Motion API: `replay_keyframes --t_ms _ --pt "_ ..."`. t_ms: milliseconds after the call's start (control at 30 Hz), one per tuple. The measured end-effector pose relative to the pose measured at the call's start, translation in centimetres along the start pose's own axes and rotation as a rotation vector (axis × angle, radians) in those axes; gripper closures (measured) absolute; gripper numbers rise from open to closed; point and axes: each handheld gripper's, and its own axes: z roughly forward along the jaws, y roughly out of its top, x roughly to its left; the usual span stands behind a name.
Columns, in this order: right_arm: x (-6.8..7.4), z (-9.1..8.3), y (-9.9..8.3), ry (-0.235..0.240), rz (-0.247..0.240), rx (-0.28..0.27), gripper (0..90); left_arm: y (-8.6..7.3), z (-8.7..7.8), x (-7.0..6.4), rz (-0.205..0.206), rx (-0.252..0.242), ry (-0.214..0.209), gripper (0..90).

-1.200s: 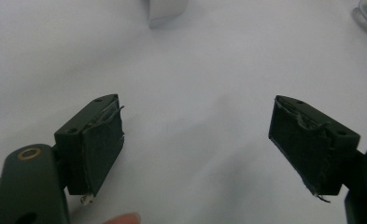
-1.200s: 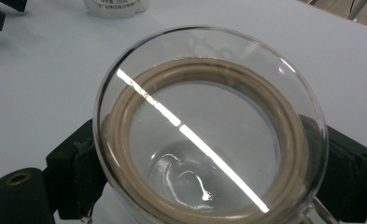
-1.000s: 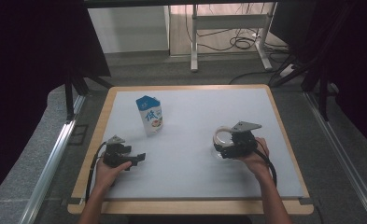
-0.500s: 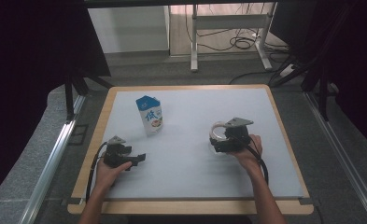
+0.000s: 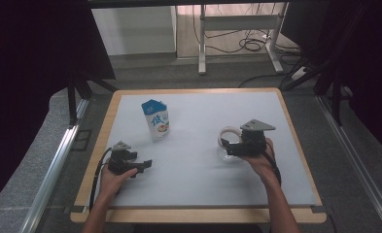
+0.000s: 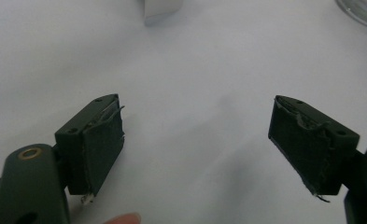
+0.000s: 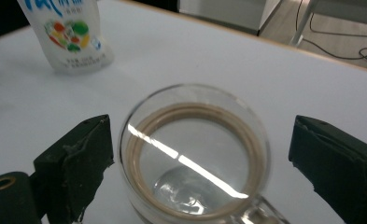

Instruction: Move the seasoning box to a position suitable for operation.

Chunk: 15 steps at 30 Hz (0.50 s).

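Glass mug (image 7: 195, 154) stands upright on the white table (image 5: 198, 184), well to the right of the milk carton (image 5: 155, 120), between the wide-spread jaws of the right gripper (image 7: 197, 158) (neither pad touches it). Left gripper (image 6: 197, 149), nearer than the carton, gapes wide over bare tabletop, holding nothing.

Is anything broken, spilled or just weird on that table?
Nothing spilled. The carton stands upright and the glass mug looks empty and whole. Only oddity: the padding on the left gripper is frayed and peeling at its edges.
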Motion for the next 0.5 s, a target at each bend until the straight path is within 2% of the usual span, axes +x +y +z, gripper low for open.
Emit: replay_keyframes --t_ms 67,100,133,167,200,233,267,300,333,367,433,467,500 --pt "-0.5 -1.2 0.0 0.003 0.019 -0.042 16.8 0.0 0.0 0.0 0.004 0.001 0.001 17.9" --pt "-0.5 -1.2 0.0 0.003 0.019 -0.042 16.8 0.0 0.0 0.0 0.004 0.001 0.001 17.9" --pt "-0.8 -1.8 -0.1 0.01 0.029 -0.066 20.3 0.0 0.0 0.0 0.003 0.0 0.001 17.9" --pt "-1.4 -2.8 -0.4 0.014 0.049 -0.106 30.7 0.0 0.0 -0.1 0.001 -0.003 0.002 17.9" --pt "-1.7 -3.3 -0.6 0.016 0.064 -0.122 36.9 0.0 -0.1 -0.1 0.007 -0.005 0.001 18.0" --pt "-1.7 -3.3 -0.6 0.016 0.064 -0.122 36.9 0.0 -0.1 -0.1 0.007 -0.005 0.001 18.4" --pt "-2.4 -4.0 -1.1 0.013 0.098 -0.138 48.1 0.0 -0.1 -0.2 0.011 -0.012 0.0 19.2" --pt "-2.6 -4.3 -1.4 0.02 0.113 -0.151 53.2 0.0 -0.1 -0.2 0.011 -0.012 0.0 19.3" --pt "-2.6 -4.3 -1.4 0.02 0.113 -0.151 53.2 0.0 -0.1 -0.3 0.012 -0.014 -0.002 19.3" --pt "-3.0 -4.8 -1.9 0.022 0.129 -0.16 62.2 0.1 -0.1 -0.3 0.012 -0.015 -0.002 19.4" --pt "-3.1 -4.8 -2.2 -0.01 0.126 -0.126 70.7 0.1 0.0 -0.4 0.013 -0.02 -0.004 19.5" --pt "-3.1 -4.8 -2.2 -0.01 0.126 -0.126 70.7 0.1 0.0 -0.4 0.013 -0.02 -0.004 19.5" --pt "-3.1 -4.8 -2.3 -0.023 0.108 -0.105 81.0 0.1 0.0 -0.5 0.014 -0.021 -0.003 19.5"
